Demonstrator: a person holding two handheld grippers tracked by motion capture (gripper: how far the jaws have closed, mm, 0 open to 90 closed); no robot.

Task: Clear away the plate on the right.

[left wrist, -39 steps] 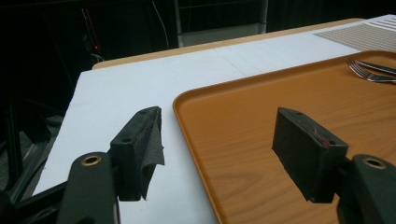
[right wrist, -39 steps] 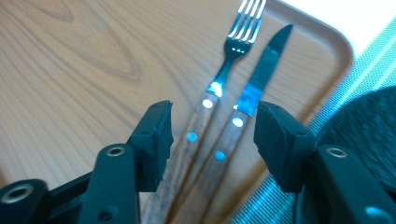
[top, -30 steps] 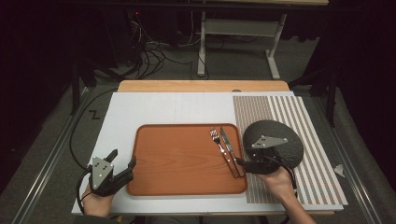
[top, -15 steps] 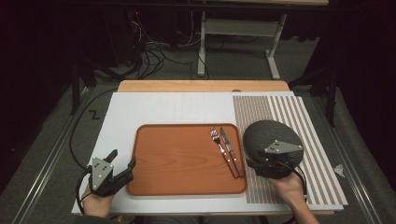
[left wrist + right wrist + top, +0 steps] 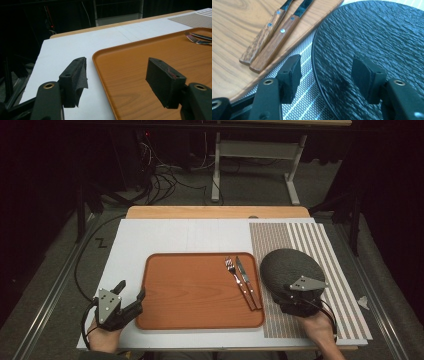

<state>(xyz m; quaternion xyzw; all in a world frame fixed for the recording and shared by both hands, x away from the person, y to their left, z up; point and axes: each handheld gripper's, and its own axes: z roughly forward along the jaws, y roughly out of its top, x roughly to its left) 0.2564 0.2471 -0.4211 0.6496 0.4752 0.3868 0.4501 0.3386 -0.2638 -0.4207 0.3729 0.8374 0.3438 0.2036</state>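
Note:
An orange-brown tray (image 5: 195, 292) (image 5: 140, 50) (image 5: 229, 30) lies mid-table, with a fork (image 5: 231, 267) (image 5: 262, 37) and a knife (image 5: 243, 275) (image 5: 277, 37), both wooden-handled, side by side at its right end. A dark slate plate (image 5: 292, 265) (image 5: 374, 37) rests on the striped mat (image 5: 320, 240) to the right. My right gripper (image 5: 290, 295) (image 5: 328, 66) stands open over the plate's near-left rim, one jaw above the mat, the other above the plate, gripping nothing. My left gripper (image 5: 131, 291) (image 5: 120, 68) is open and empty, straddling the tray's left edge.
Everything sits on a white board (image 5: 175, 237) (image 5: 75, 45) over a wooden tabletop (image 5: 215, 212). A small white scrap (image 5: 363, 302) lies off the mat's right edge. Cables and a metal frame stand on the dark floor beyond the table.
My right gripper has shifted to the right and a little nearer, from beside the cutlery to the plate's near rim. The left gripper has stayed still.

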